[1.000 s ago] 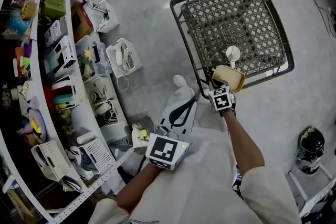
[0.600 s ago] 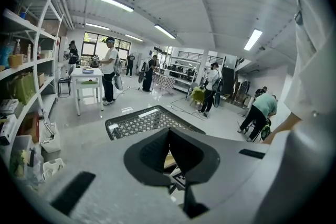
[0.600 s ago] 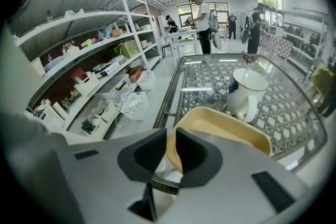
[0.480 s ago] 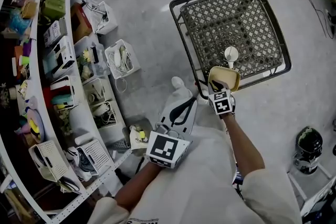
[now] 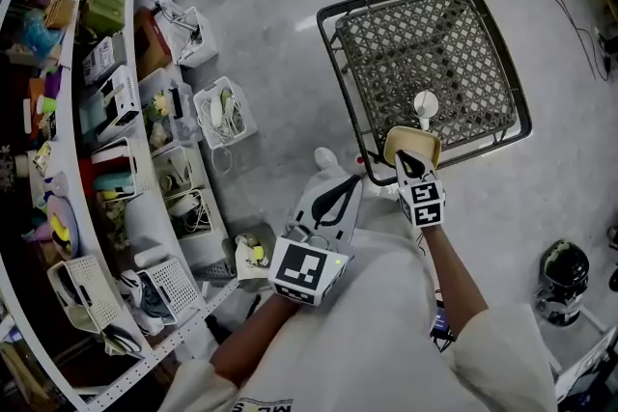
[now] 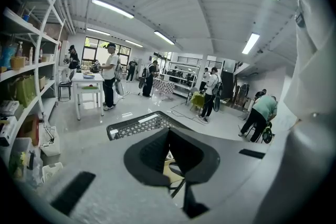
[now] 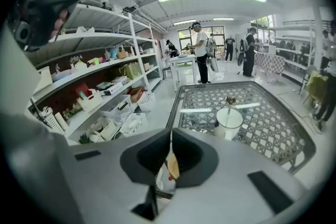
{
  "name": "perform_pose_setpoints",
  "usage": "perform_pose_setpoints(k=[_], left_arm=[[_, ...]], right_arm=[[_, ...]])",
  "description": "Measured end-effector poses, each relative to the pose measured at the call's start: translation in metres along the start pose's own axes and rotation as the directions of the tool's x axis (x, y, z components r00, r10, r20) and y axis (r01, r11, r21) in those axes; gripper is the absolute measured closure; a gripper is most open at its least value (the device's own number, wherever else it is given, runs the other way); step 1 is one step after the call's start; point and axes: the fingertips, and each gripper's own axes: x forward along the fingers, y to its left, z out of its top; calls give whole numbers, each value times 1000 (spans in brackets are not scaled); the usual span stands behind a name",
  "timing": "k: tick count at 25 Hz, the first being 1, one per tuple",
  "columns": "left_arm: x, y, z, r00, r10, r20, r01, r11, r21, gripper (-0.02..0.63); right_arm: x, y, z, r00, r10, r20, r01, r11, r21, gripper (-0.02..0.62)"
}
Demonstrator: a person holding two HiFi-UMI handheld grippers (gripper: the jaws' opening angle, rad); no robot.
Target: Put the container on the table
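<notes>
Above lattice table [image 5: 415, 34], right gripper [image 5: 409, 167] seemingly pinches tan container [image 5: 426, 141].

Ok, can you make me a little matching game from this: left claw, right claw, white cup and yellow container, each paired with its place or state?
1. left claw
2. right claw
3. white cup
4. container

A. stands on the mesh table
B. shut, holding nothing
C. pale yellow, at the table's near edge
D. shut on the container's rim

Pairs: 1-B, 2-D, 3-A, 4-C
</notes>
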Motion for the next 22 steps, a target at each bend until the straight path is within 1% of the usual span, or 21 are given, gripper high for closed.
perform_pose_setpoints(k=[2, 5, 9, 13, 22], left_arm=[[-3, 2, 2, 1000, 0, 9, 0, 1000, 5, 583], [-7, 5, 5, 1000, 7, 26, -7, 1000, 4, 583], [-10, 8, 8, 999, 12, 50, -12, 1000, -7, 583], [-12, 14, 15, 998, 15, 67, -15, 1000, 7, 583], [-15, 22, 34, 991, 31, 129, -33, 999, 12, 583]], right_arm=[[-10, 0, 10, 1000, 2, 29, -2, 1000, 2, 568], [-25, 2, 22, 998, 8, 64, -7, 1000, -26, 568], [-50, 16, 55, 991, 36, 129, -28, 998, -64, 568], [-79, 28, 92, 978, 61, 200, -42, 994, -98, 568], [-137, 36, 156, 941, 68, 331, -23, 990, -138, 568]])
